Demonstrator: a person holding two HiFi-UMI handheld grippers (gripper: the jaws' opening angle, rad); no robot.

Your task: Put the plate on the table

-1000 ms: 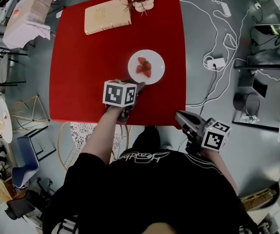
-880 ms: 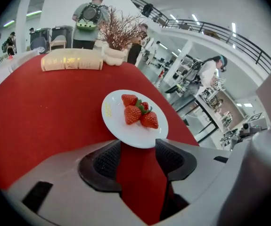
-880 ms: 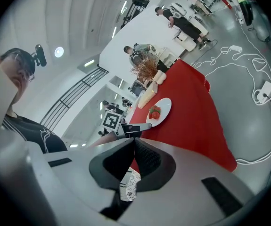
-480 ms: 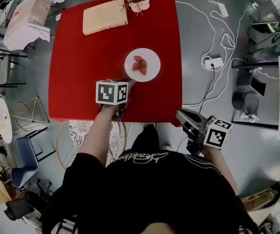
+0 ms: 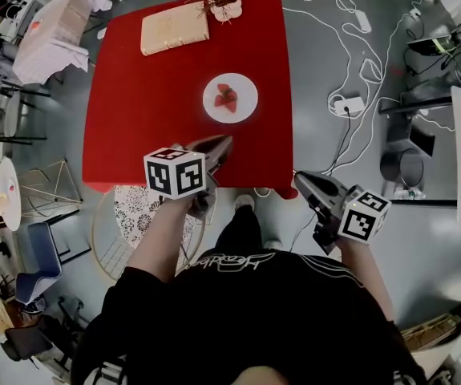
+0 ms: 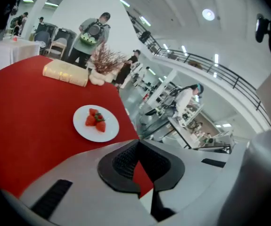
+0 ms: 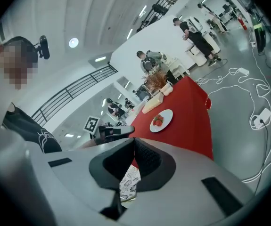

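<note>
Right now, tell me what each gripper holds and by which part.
Nothing. The left gripper just closed empty; the right gripper is shut empty. The plate lies on the table.

Bright, even indoor light here. A round ceiling lamp [image 6: 208, 14] glares white in my left gripper view, a second lamp [image 7: 73, 42] in my right. Both views bulge and go black at the corners. The red table [image 5: 134, 95] carries only soft shadows; the head view is duller, its edges bowing.
</note>
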